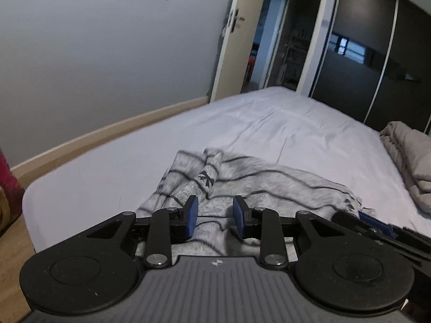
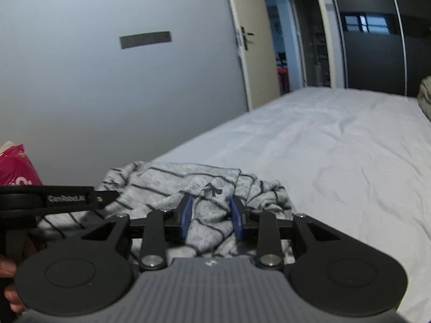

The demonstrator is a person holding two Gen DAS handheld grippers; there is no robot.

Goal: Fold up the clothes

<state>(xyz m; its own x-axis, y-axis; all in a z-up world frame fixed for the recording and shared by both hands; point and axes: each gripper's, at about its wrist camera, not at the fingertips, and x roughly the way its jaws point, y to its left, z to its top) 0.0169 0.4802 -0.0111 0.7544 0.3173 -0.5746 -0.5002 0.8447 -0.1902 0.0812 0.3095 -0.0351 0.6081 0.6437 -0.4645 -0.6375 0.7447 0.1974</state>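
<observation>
Left gripper [image 1: 215,215] and right gripper [image 2: 211,215] spread (nothing pinched), over crumpled striped sweater [image 1: 242,177], orientation unclear

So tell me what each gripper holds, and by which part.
Nothing is held. Left gripper and right gripper are both open above the crumpled striped garment.

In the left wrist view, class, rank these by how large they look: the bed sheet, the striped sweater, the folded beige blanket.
1. bed sheet
2. striped sweater
3. folded beige blanket, though it is cut off by the frame edge, so its rank is unsure.
</observation>
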